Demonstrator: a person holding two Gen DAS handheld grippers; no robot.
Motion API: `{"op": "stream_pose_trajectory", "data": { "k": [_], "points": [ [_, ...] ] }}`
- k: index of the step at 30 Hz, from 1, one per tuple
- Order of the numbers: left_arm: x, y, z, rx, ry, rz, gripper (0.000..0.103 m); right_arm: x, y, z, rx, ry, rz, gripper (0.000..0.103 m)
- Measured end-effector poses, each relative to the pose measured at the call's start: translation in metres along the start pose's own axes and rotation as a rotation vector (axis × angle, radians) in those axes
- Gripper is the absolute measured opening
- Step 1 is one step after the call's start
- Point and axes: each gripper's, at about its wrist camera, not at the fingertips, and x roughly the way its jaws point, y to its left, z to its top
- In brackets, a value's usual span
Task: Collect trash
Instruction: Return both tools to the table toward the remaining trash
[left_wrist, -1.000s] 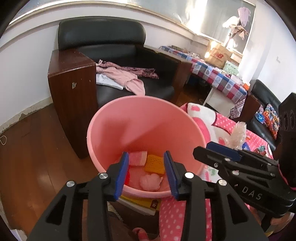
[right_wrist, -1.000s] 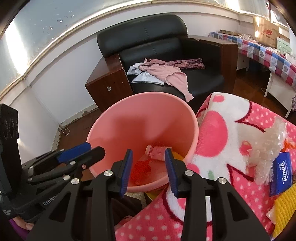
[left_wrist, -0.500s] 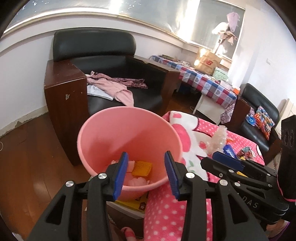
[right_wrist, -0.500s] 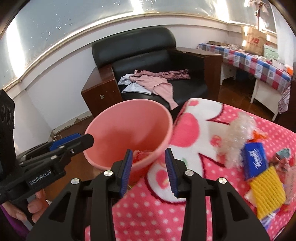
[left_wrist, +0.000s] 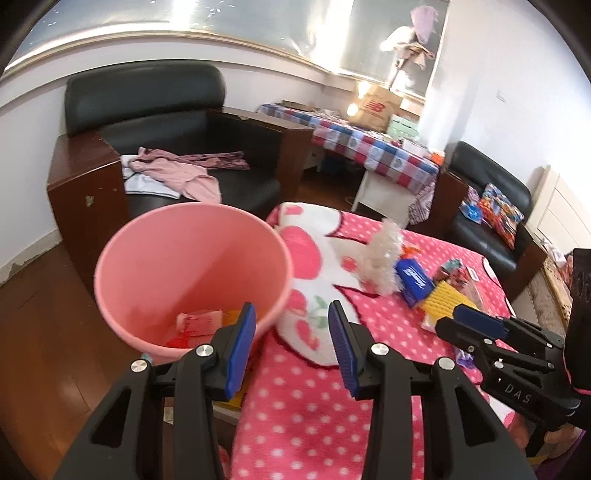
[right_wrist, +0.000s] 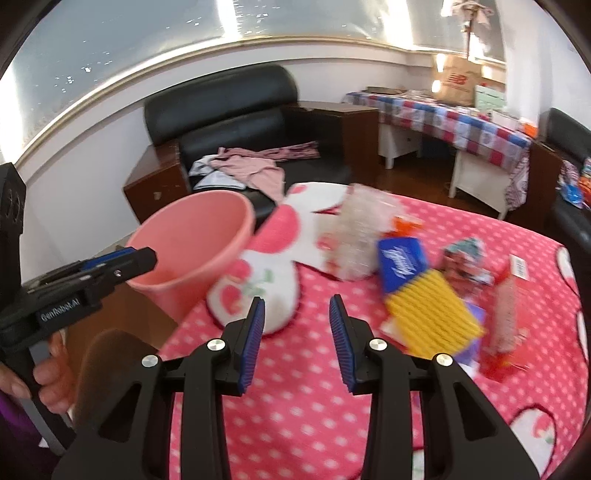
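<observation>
While both grippers stand released and empty, the step in hand is judged to be the reach for the next piece of trash. The left gripper (left_wrist: 291, 345) is held above the worktop's left edge, its jaws apart with nothing between them. The right gripper (right_wrist: 297, 338) is aimed over the pink dotted cloth (right_wrist: 303, 398), likewise parted and empty. A pink bucket (left_wrist: 192, 273) is seen just beside that left edge, with a few scraps already lying at its bottom. Near the middle of the worktop more trash is left in a loose pile: a clear plastic wrap (right_wrist: 360, 236), a blue tissue pack (right_wrist: 402, 264) touching it, and a yellow foam net (right_wrist: 432, 314) partly over the pack. For the next move, one piece is to be straddled, gripped and carried over the bucket's rim.
</observation>
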Motion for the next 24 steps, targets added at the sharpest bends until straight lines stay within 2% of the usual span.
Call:
{"op": "stream_pose_trajectory", "data": {
  "k": [12, 14, 16, 24],
  "points": [
    [0.026, -0.055, -0.008, 0.074, 0.077, -0.118, 0.040, -0.026, -0.062, -0.034, 0.094, -0.015, -0.111, 0.037],
    [0.032, -0.066, -0.009, 0.090, 0.093, -0.142, 0.046, -0.029, -0.069, -0.038, 0.109, -0.014, -0.115, 0.037],
    [0.039, -0.079, -0.010, 0.102, 0.110, -0.174, 0.046, -0.031, -0.075, -0.042, 0.122, -0.014, -0.119, 0.037],
    [0.069, -0.117, -0.008, 0.038, 0.221, -0.316, 0.046, -0.036, -0.101, -0.051, 0.170, -0.018, -0.134, 0.037]
  ]
}}
